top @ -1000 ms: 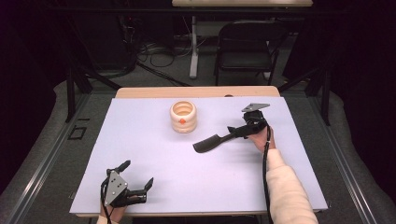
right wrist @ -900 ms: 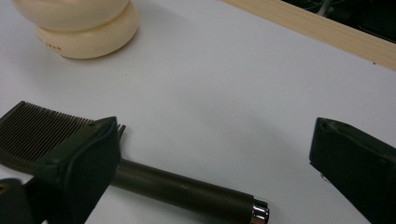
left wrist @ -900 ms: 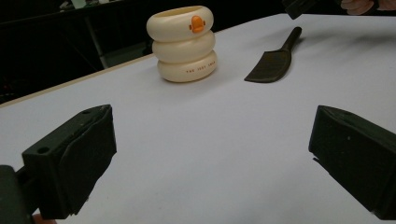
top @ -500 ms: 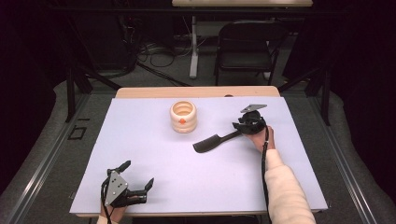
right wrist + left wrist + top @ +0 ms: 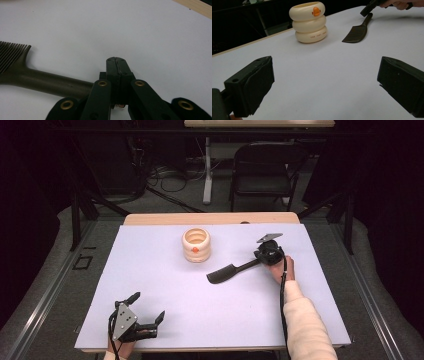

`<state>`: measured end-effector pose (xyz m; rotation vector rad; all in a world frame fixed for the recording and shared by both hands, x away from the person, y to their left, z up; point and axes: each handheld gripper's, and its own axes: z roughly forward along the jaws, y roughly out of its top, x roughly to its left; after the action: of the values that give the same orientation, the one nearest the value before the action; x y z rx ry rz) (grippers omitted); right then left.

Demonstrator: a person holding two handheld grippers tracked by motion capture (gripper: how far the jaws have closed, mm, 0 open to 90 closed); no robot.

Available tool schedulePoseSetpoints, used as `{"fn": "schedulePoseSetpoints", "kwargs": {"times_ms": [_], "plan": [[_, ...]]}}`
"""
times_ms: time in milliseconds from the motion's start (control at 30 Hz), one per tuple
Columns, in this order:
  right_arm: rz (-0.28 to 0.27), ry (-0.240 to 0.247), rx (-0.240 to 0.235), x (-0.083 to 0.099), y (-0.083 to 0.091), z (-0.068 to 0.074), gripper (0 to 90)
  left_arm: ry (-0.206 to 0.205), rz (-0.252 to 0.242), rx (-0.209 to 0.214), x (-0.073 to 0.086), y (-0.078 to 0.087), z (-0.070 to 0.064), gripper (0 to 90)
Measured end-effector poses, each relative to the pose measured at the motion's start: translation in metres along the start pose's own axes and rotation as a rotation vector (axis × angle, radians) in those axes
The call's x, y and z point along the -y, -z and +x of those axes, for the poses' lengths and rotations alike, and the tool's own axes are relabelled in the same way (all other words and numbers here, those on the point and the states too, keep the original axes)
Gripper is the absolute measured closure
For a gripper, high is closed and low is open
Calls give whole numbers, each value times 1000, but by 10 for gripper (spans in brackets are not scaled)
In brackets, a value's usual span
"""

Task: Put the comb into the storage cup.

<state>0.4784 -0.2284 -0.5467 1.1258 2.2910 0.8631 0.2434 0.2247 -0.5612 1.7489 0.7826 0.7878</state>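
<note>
A dark comb point(image 5: 230, 271) lies flat on the white table cover point(image 5: 165, 285), teeth toward the left; it also shows as the comb point(image 5: 357, 33) and, close up, the comb point(image 5: 37, 80). My right gripper point(image 5: 262, 256) sits over the handle's end. Its jaws meet tip to tip at the right gripper point(image 5: 116, 60), and the handle runs under its left linkage. A person's hand holds that right gripper point(image 5: 372, 3). My left gripper point(image 5: 148, 305) rests near the front left edge, jaws wide apart around bare cover, left gripper point(image 5: 325, 82).
A cream ringed cup point(image 5: 196, 245) with an orange mark stands upright at the back middle, left of the comb, cup point(image 5: 310, 22). The wooden table edge point(image 5: 210, 218) shows behind the cover. A chair point(image 5: 265, 165) and cables stand beyond the table.
</note>
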Motion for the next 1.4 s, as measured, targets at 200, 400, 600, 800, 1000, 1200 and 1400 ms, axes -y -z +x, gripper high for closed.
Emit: {"fn": "schedulePoseSetpoints", "kwargs": {"times_ms": [200,400,600,800,1000,1200,1400], "plan": [[21,17,-2,1,0,1,900,-3,1,0,0,0,0,9],[37,26,-6,4,0,1,900,-1,1,0,0,0,0,9],[52,36,-11,4,3,1,900,-3,1,-1,0,0,0,9],[67,42,-16,5,5,2,900,-4,2,-1,0,0,0,9],[76,42,-21,8,5,3,900,-5,1,-3,0,0,0,9],[91,46,-28,10,7,4,900,-6,0,-4,0,0,0,9],[97,47,-38,11,9,5,900,-8,0,-4,0,0,0,9]]}}
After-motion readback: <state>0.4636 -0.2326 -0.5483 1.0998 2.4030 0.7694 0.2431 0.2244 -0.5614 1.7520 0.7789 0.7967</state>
